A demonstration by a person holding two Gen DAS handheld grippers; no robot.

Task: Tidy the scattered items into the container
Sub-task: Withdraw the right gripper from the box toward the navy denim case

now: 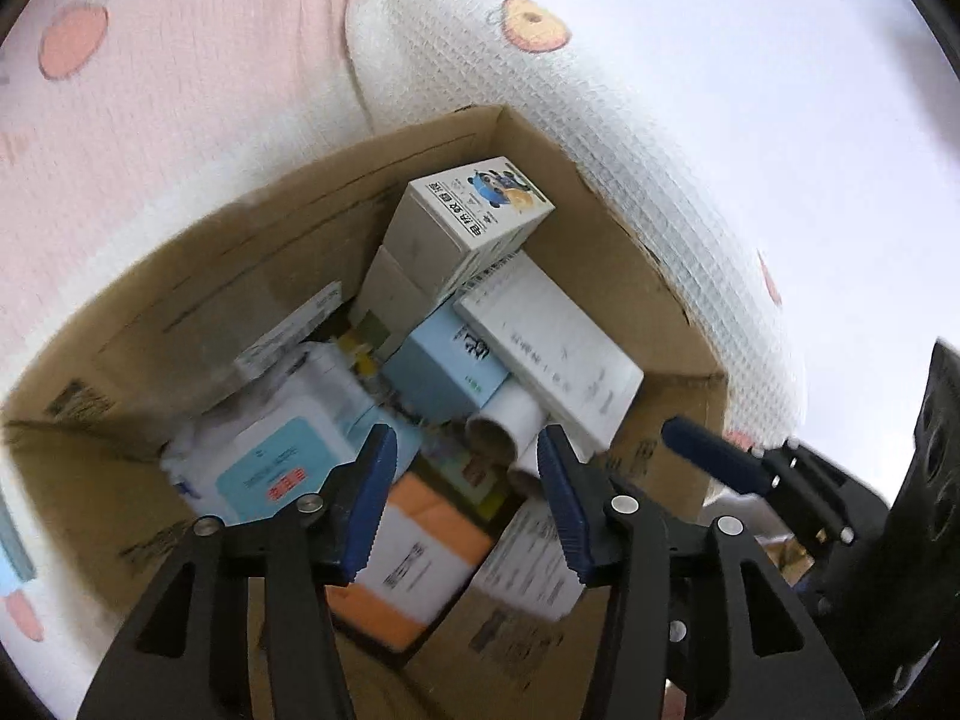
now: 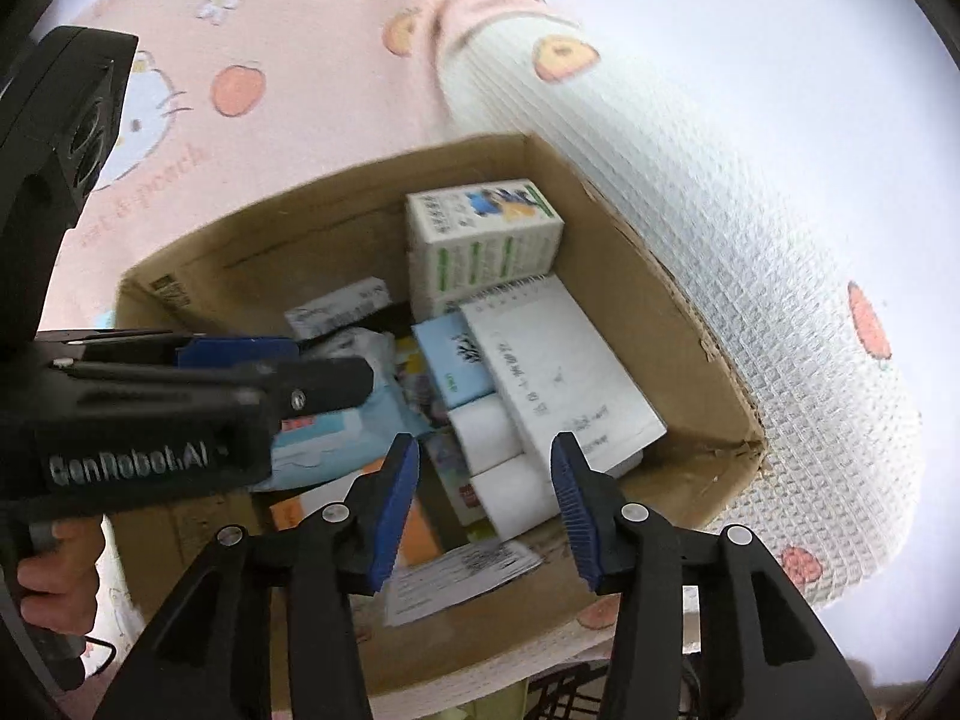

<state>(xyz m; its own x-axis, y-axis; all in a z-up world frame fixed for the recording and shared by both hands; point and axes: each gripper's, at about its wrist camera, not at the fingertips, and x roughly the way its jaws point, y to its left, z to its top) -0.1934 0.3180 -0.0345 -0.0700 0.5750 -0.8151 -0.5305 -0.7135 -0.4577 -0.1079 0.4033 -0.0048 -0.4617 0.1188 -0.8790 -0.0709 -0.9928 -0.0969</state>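
Corrugated cardboard box (image 1: 606, 252) crammed with rectangular cartons, spiral notepad (image 2: 564, 372), paper rolls (image 2: 498, 456); left claw (image 1: 465, 504) released, empty; right claw (image 2: 486, 510) released, empty.

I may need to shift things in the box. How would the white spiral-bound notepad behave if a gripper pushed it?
The white spiral-bound notepad leans tilted on the white paper rolls, so it would probably slide or tip. It looks thin and fairly light. The rolls beneath may roll.
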